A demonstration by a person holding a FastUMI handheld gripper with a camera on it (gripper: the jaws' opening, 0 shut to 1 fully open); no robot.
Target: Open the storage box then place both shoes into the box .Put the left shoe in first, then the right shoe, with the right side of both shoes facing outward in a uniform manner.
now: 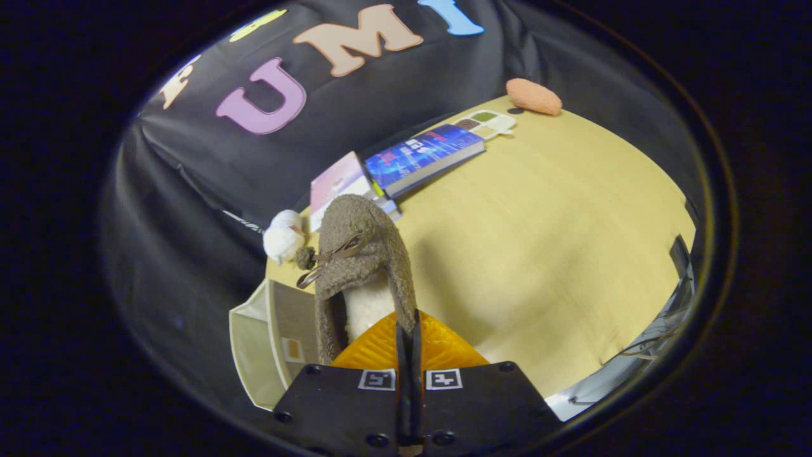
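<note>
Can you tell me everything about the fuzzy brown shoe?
The shoe is a fuzzy grey-brown slipper boot with white fleece lining and a small brown bow with a pompom on its side. It looks soft, like suede or plush. It sticks up just ahead of the hand-held gripper, whose orange fingers are closed on its collar edge, holding it above the wooden table beside the pale storage box.

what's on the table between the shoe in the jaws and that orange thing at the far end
In the gripper view, past the brown shoe held in the shut jaws lie a pink booklet, a blue book and a small palette, then the orange lump.
</note>
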